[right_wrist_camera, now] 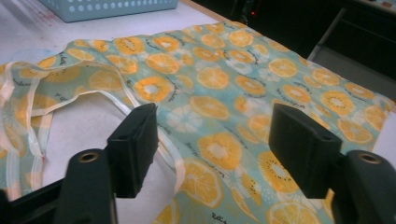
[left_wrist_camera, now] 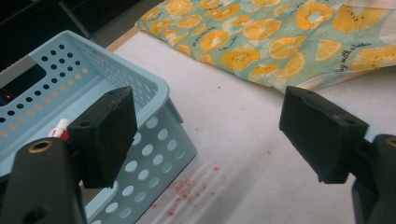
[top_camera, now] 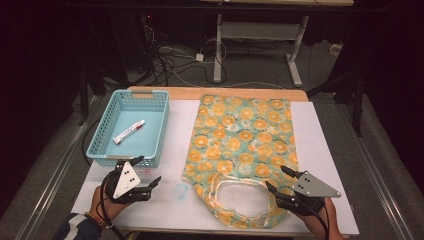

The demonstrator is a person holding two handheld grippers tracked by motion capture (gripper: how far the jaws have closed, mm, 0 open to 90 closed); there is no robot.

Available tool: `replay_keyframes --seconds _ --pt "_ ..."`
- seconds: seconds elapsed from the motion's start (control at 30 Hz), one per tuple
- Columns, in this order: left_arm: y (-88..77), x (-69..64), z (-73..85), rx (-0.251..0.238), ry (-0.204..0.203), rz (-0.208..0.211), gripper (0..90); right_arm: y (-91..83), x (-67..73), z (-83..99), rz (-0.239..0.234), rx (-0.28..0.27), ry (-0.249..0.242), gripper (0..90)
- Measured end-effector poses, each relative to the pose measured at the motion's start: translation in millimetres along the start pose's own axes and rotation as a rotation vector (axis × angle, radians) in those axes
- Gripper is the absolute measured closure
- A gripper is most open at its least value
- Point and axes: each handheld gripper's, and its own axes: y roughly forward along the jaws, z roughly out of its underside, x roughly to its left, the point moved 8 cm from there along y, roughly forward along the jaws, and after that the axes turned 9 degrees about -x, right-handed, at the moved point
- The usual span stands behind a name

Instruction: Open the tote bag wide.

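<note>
- Pale-blue plastic, pierced with rows of round holes: a basket (top_camera: 102,134) sits at the far left of the white bench (top_camera: 320,150), its long side running away from the person.
- Inside the basket a small white tube (top_camera: 129,131) with a red end lies slanted on the floor of it; in the left gripper view the red end peeks over the near rim, behind the left jaw.
- Just in front of the basket's near wall the left hand-held gripper (top_camera: 149,171) hovers over bare bench — jaws spread wide, nothing between them. Faint reddish specks (left_wrist_camera: 187,189) mark the surface below it.
- Beside that gripper, toward the middle, a faint bluish ring mark (top_camera: 180,190) shows on the bench.
- Right of centre a cloth bag (top_camera: 245,145) printed with orange slices on a teal ground lies flat, its pale handles (top_camera: 240,186) looped at the near end.
- At the bag's near right corner the right hand-held gripper (top_camera: 276,180) is over the cloth — jaws parted, gripping nothing, with a handle strap lying beneath the left jaw in the right gripper view.
</note>
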Motion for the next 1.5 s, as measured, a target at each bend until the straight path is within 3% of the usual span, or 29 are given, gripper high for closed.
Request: replay_keyframes --seconds 0.2,0.37,0.43,0.47,0.5,0.57,0.6,0.63,0.67,0.7,0.73,0.77,0.83,1.0,1.03,1.07,1.1,1.27,1.3,1.33,1.4,1.43,1.5 --pt "1.9 0.0 -0.3 0.001 0.002 0.003 18.7 1.7 -2.5 3.3 -0.008 0.028 -0.023 44.1" --pt "3.4 -0.9 0.1 0.004 0.004 0.007 18.7 2.6 -22.7 6.3 0.031 0.04 -0.009 46.8" --pt "3.1 -0.9 0.0 0.005 0.004 0.002 19.0 7.3 -48.8 7.4 0.07 0.065 -0.015 51.2" --pt "2.9 -1.0 -0.4 0.001 0.001 0.002 19.0 7.3 -48.8 7.4 0.07 0.065 -0.015 51.2" --pt "2.9 -0.9 -0.9 -0.002 -0.003 0.004 19.2 15.4 -78.6 9.1 0.12 0.089 -0.007 55.6" --pt "3.8 -0.8 -1.4 -0.005 -0.005 0.006 19.2 27.2 -103.7 12.9 0.141 0.12 0.033 58.3" --pt "4.4 -0.8 -1.3 -0.004 -0.004 0.007 19.2 27.2 -103.7 12.9 0.141 0.12 0.033 58.3" --pt "5.4 -0.9 -1.0 -0.001 0.0 0.008 19.2 45.7 -131.1 22.6 0.172 0.176 0.072 60.8" --pt "6.1 -1.0 -0.7 0.001 0.003 0.01 19.1 56.1 -142.5 29.1 0.177 0.21 0.099 60.8" --pt "6.7 -1.2 -0.5 0.002 0.001 0.012 19.1 65.9 -153.1 36.2 0.197 0.251 0.113 60.8" --pt "7.1 -1.3 -0.4 0.003 0.002 0.015 19.1 65.9 -153.1 36.2 0.197 0.251 0.113 60.8" --pt "7.5 -1.5 -0.3 0.003 0.005 0.017 19.2 84.0 -168.7 48.0 0.21 0.299 0.178 60.1" --pt "7.8 -1.5 0.2 0.003 0.005 0.019 19.2 98.3 -180.3 55.3 0.235 0.329 0.205 58.9" --pt "8.5 -2.0 1.0 0.005 0.004 0.026 19.1 119.0 -196.9 67.7 0.273 0.387 0.254 59.7" --pt "8.4 -2.4 0.9 0.002 0.004 0.028 19.2 126.3 -203.7 73.6 0.286 0.397 0.306 60.9" --pt "8.4 -2.5 0.8 0.001 0.004 0.028 19.2 126.3 -203.7 73.6 0.286 0.397 0.306 60.9" --pt "9.0 -2.8 1.0 0.002 0.002 0.035 19.1 132.1 -209.7 80.3 0.31 0.431 0.334 60.1" --pt "11.7 -3.6 3.4 0.013 0.019 0.042 19.1 142.2 -213.5 81.0 0.323 0.416 0.372 64.0" --pt "12.3 -4.0 4.1 0.016 0.021 0.043 19.1 143.8 -212.4 80.4 0.321 0.42 0.381 67.6" --pt "12.9 -4.4 4.8 0.021 0.022 0.047 19.1 146.6 -210.1 77.9 0.31 0.454 0.371 77.2" --pt "13.5 -4.9 5.0 0.024 0.025 0.047 19.1 147.7 -208.6 76.5 0.304 0.471 0.361 80.5" --pt "13.4 -5.3 4.6 0.022 0.025 0.048 19.2 148.4 -206.8 75.2 0.304 0.492 0.359 89.9" --pt "13.2 -5.5 3.9 0.02 0.029 0.046 19.2 148.4 -206.0 74.8 0.314 0.491 0.356 90.0"
